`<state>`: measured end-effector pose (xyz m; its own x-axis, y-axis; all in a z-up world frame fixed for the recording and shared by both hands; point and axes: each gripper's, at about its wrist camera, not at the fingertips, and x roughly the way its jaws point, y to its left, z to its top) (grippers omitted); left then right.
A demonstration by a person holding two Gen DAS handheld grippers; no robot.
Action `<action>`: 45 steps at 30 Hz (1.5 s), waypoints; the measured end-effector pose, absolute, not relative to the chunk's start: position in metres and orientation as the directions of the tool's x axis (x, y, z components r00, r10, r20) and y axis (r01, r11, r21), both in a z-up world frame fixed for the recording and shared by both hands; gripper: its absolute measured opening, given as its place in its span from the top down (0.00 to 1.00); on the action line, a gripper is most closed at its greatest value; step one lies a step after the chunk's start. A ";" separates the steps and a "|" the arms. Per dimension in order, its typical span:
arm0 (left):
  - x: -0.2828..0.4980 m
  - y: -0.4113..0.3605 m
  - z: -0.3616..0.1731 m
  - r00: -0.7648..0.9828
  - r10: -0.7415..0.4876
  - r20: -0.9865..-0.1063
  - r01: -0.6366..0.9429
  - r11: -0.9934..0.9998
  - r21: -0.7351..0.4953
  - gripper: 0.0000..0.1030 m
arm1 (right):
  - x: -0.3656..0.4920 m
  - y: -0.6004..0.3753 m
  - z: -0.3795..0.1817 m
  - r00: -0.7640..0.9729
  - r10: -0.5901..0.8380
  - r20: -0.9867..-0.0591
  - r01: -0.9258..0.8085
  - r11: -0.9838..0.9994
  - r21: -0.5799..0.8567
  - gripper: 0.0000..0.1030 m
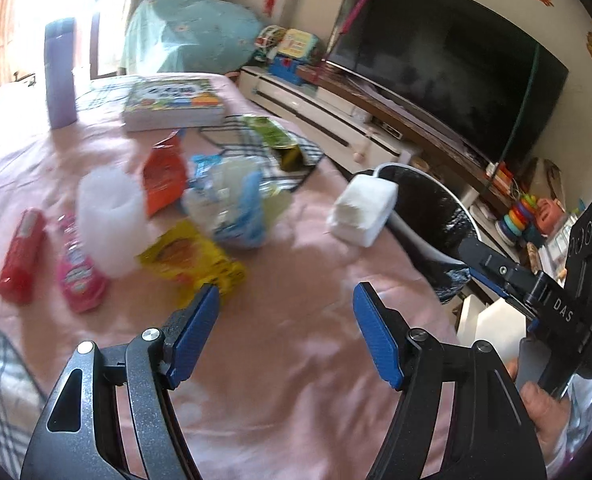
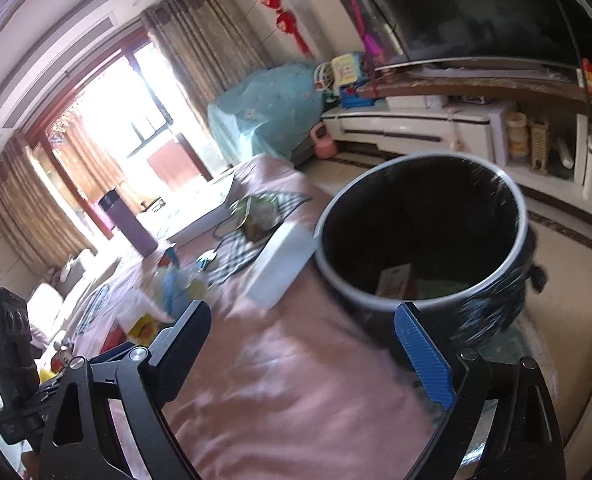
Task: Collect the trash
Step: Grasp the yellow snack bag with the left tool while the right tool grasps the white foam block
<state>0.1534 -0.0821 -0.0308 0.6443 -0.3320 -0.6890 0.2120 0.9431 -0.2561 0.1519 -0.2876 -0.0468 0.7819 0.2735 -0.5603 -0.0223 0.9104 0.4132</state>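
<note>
my left gripper (image 1: 286,300) hangs over the pink tablecloth (image 1: 296,264), its jaws spread wide with nothing between them. my right gripper (image 2: 307,328) is the same, jaws apart and empty, just in front of the trash bin (image 2: 507,268).

taking the bin as the landmark: it stands off the table's edge, dark inside with a pale rim, and i can see a white and red wrapper (image 2: 393,282) lying at its bottom. touching or nearly touching the bin's rim, on the table, sits a white tissue pack (image 1: 361,212). beyond that pack, farther from the bin, a checked cloth (image 1: 272,156) holds a green packet (image 1: 274,138). a book (image 1: 172,102) lies behind the cloth, and a purple bottle (image 1: 60,72) stands upright farther along. behind the bin are a white tv stand (image 1: 315,112) and a big black tv (image 1: 447,56).

the trash lies in a loose heap well away from the bin, across the tissue pack from it: a blue and clear plastic wrapper (image 1: 236,204), an orange packet (image 1: 164,176), a yellow packet (image 1: 194,260) whose near edge sits just by my left finger (image 1: 194,334), a crumpled white plastic piece (image 1: 110,216), a pink packet (image 1: 78,264) and a red packet (image 1: 18,256). all of it is blurred, so i cannot read any print.
</note>
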 end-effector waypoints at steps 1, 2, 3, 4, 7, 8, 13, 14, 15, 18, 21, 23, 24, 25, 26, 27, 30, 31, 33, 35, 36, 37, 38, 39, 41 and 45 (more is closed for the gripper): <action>0.152 -0.077 -0.032 0.645 -0.326 -0.692 0.202 0.945 -0.256 0.31 | 0.152 -0.282 -0.048 0.777 0.280 -0.564 -0.029 0.911 0.411 0.08; 0.150 -0.071 -0.034 0.645 -0.321 -0.694 0.193 0.947 -0.258 0.31 | 0.150 -0.278 -0.049 0.773 0.285 -0.567 -0.036 0.912 0.409 0.08; 0.148 -0.067 -0.036 0.644 -0.317 -0.696 0.186 0.948 -0.260 0.31 | 0.150 -0.273 -0.051 0.768 0.291 -0.571 -0.042 0.912 0.408 0.08; 0.147 -0.061 -0.038 0.643 -0.311 -0.700 0.174 0.949 -0.262 0.31 | 0.150 -0.270 -0.052 0.763 0.297 -0.574 -0.048 0.912 0.408 0.08; 0.144 -0.051 -0.043 0.641 -0.302 -0.706 0.150 0.951 -0.271 0.31 | 0.150 -0.260 -0.055 0.752 0.310 -0.582 -0.059 0.911 0.408 0.08; 0.143 -0.047 -0.045 0.641 -0.299 -0.707 0.141 0.951 -0.274 0.31 | 0.150 -0.257 -0.057 0.749 0.309 -0.586 -0.060 0.912 0.405 0.08; 0.139 -0.034 -0.049 0.643 -0.290 -0.709 0.113 0.951 -0.286 0.27 | 0.150 -0.247 -0.063 0.744 0.310 -0.592 -0.058 0.913 0.404 0.02; 0.140 -0.033 -0.050 0.643 -0.289 -0.710 0.109 0.951 -0.288 0.26 | 0.151 -0.246 -0.064 0.738 0.324 -0.592 -0.064 0.907 0.416 0.02; 0.140 -0.032 -0.050 0.641 -0.292 -0.710 0.109 0.950 -0.292 0.25 | 0.152 -0.243 -0.065 0.733 0.332 -0.594 -0.066 0.904 0.423 0.02; 0.143 -0.031 -0.051 0.632 -0.299 -0.715 0.109 0.948 -0.300 0.24 | 0.159 -0.241 -0.069 0.719 0.340 -0.606 -0.063 0.900 0.431 0.02; 0.149 -0.031 -0.053 0.624 -0.307 -0.718 0.108 0.945 -0.309 0.24 | 0.167 -0.242 -0.073 0.703 0.372 -0.606 -0.063 0.881 0.468 0.02; 0.155 -0.031 -0.053 0.621 -0.313 -0.718 0.104 0.942 -0.321 0.24 | 0.173 -0.244 -0.075 0.693 0.404 -0.597 -0.070 0.862 0.502 0.03; 0.158 -0.031 -0.054 0.619 -0.316 -0.719 0.103 0.940 -0.326 0.24 | 0.177 -0.244 -0.076 0.690 0.414 -0.594 -0.071 0.855 0.513 0.03; 0.162 -0.032 -0.054 0.618 -0.319 -0.718 0.104 0.939 -0.328 0.24 | 0.180 -0.244 -0.078 0.689 0.416 -0.593 -0.070 0.853 0.517 0.03; 0.164 -0.034 -0.054 0.618 -0.320 -0.718 0.105 0.939 -0.328 0.24 | 0.184 -0.245 -0.078 0.688 0.416 -0.595 -0.066 0.852 0.519 0.03; 0.167 -0.035 -0.054 0.619 -0.318 -0.718 0.106 0.940 -0.325 0.24 | 0.189 -0.247 -0.080 0.686 0.413 -0.599 -0.058 0.852 0.521 0.03; 0.178 -0.038 -0.056 0.618 -0.313 -0.721 0.103 0.942 -0.320 0.24 | 0.205 -0.252 -0.084 0.677 0.419 -0.605 -0.034 0.840 0.542 0.06; 0.182 -0.039 -0.058 0.617 -0.312 -0.723 0.099 0.942 -0.321 0.24 | 0.210 -0.253 -0.085 0.676 0.415 -0.610 -0.026 0.840 0.543 0.09; 0.189 -0.042 -0.060 0.610 -0.312 -0.728 0.097 0.942 -0.322 0.24 | 0.219 -0.255 -0.086 0.674 0.405 -0.617 -0.014 0.843 0.538 0.14; 0.197 -0.043 -0.064 0.602 -0.320 -0.731 0.095 0.938 -0.332 0.24 | 0.230 -0.255 -0.087 0.668 0.410 -0.621 -0.009 0.839 0.544 0.18; 0.199 -0.044 -0.065 0.599 -0.321 -0.733 0.096 0.938 -0.333 0.26 | 0.233 -0.255 -0.087 0.666 0.411 -0.623 -0.009 0.839 0.544 0.19; 0.202 -0.046 -0.067 0.599 -0.320 -0.734 0.100 0.939 -0.328 0.37 | 0.236 -0.255 -0.088 0.665 0.408 -0.626 -0.007 0.841 0.540 0.22; 0.204 -0.047 -0.068 0.595 -0.321 -0.737 0.105 0.940 -0.325 0.46 | 0.239 -0.254 -0.089 0.662 0.407 -0.629 -0.004 0.841 0.541 0.31; 0.205 -0.048 -0.070 0.587 -0.325 -0.741 0.112 0.940 -0.324 0.53 | 0.241 -0.254 -0.091 0.660 0.406 -0.633 0.001 0.841 0.540 0.37; 0.203 -0.050 -0.071 0.592 -0.329 -0.736 0.124 0.939 -0.321 0.57 | 0.243 -0.256 -0.095 0.659 0.384 -0.647 0.020 0.851 0.525 0.64; 0.191 -0.052 -0.067 0.604 -0.330 -0.725 0.157 0.941 -0.298 0.66 | 0.234 -0.256 -0.094 0.673 0.379 -0.635 0.002 0.858 0.514 0.65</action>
